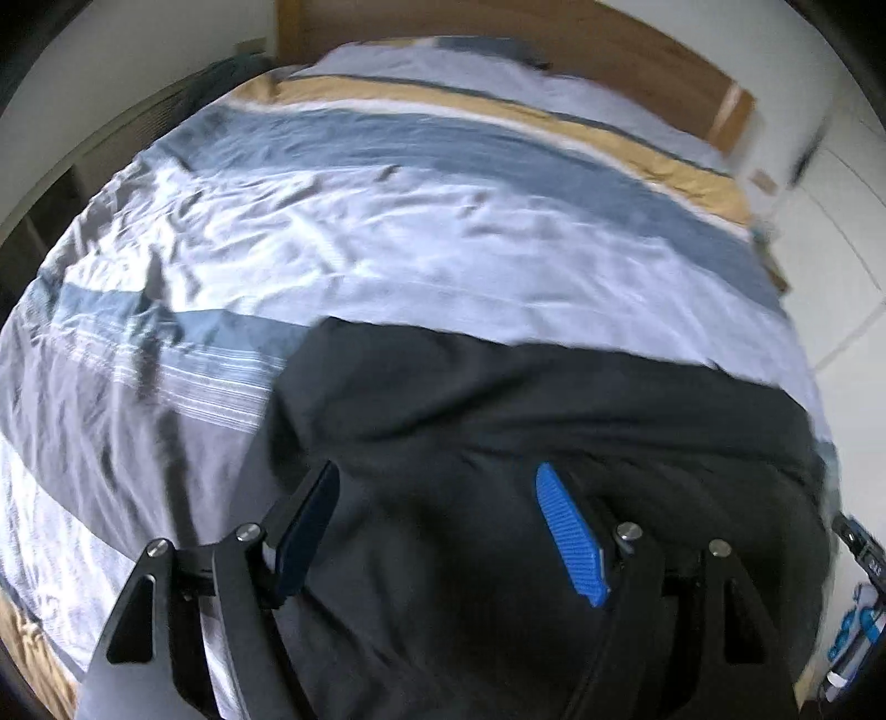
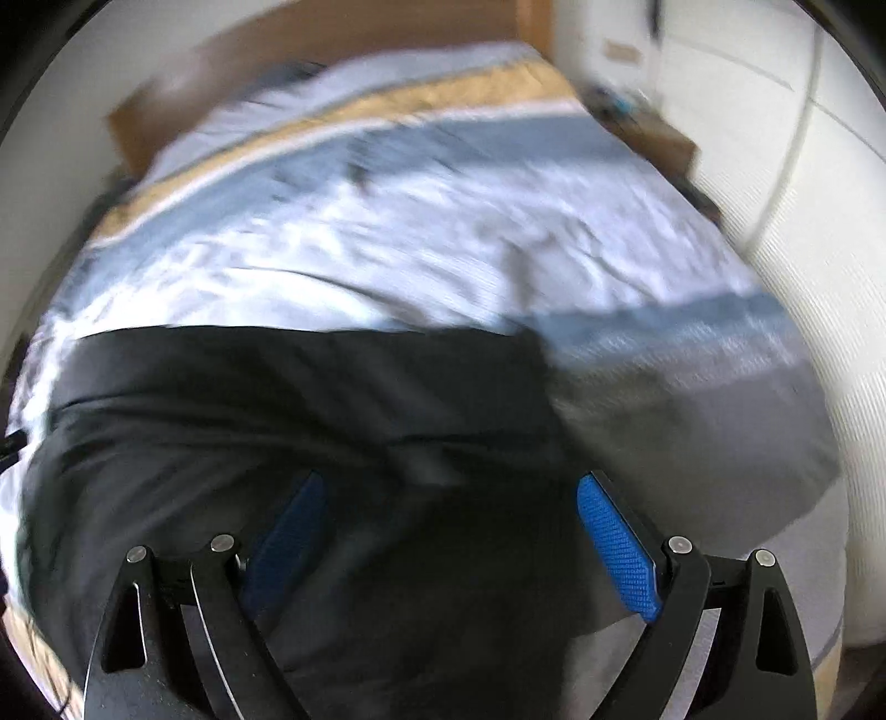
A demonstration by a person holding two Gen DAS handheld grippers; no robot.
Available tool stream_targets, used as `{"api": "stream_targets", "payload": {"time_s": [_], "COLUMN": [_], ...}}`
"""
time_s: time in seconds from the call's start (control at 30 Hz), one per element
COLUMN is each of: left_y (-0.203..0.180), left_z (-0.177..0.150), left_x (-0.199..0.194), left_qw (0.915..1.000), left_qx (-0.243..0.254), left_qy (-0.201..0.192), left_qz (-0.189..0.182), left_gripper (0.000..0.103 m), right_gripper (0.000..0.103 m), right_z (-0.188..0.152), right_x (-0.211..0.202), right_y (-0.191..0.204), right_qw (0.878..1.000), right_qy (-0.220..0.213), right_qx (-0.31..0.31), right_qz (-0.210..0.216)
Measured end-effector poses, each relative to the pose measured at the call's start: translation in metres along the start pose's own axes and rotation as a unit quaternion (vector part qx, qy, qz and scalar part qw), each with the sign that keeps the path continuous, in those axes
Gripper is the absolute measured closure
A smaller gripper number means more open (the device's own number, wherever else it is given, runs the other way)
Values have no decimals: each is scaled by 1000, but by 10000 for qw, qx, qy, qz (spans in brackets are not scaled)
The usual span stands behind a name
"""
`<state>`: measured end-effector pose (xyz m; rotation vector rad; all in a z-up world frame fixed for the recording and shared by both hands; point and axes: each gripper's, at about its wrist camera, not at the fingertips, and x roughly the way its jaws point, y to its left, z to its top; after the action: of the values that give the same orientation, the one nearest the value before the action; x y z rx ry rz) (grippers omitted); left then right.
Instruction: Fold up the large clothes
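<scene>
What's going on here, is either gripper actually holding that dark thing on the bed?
Neither holds it. A person has both grippers above a black garment spread on the striped bedcover. The left gripper and right gripper both stand open with blue pads apart and nothing pinched. The right view is blurred.

Striped bedding [image 1: 387,221], wooden headboard [image 1: 554,39], white walls [image 2: 747,55]
</scene>
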<state>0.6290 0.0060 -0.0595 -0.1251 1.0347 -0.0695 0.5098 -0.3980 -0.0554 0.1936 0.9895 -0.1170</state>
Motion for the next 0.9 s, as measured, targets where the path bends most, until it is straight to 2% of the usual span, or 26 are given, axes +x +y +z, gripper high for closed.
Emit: {"api": "stream_targets", "payload": {"time_s": [0.1,0.2,0.27,0.43,0.6,0.9], "left_y": [-19,-23,-14,-2,-2,-21], "left_z": [-17,-31,-35,-46,-59,-80], "left_x": [6,23,28,13,-12,-71], "left_qw": [9995,9995,9996,9996,9993,9981], "left_qx": [105,154,40,-66,-21,313], "left_qy": [179,286,283,190,62,-371], "left_qz": [-249,-47,54,207,369,384], "left_gripper": [30,30,30,30,30,30], "right_gripper": [11,11,11,7,7,6], "right_z": [-11,-25,-32,-37,-38,-57], "right_x": [-3,11,21,30,10,-55], "right_y": [42,71,74,42,4,-1], "right_qw": [9987,9967,9965,9986,9962,9970], "right_qy": [-101,123,197,327,412,61], "right_qx": [-281,-529,-572,-419,-118,97], "right_qz": [404,606,585,44,-754,-760]}}
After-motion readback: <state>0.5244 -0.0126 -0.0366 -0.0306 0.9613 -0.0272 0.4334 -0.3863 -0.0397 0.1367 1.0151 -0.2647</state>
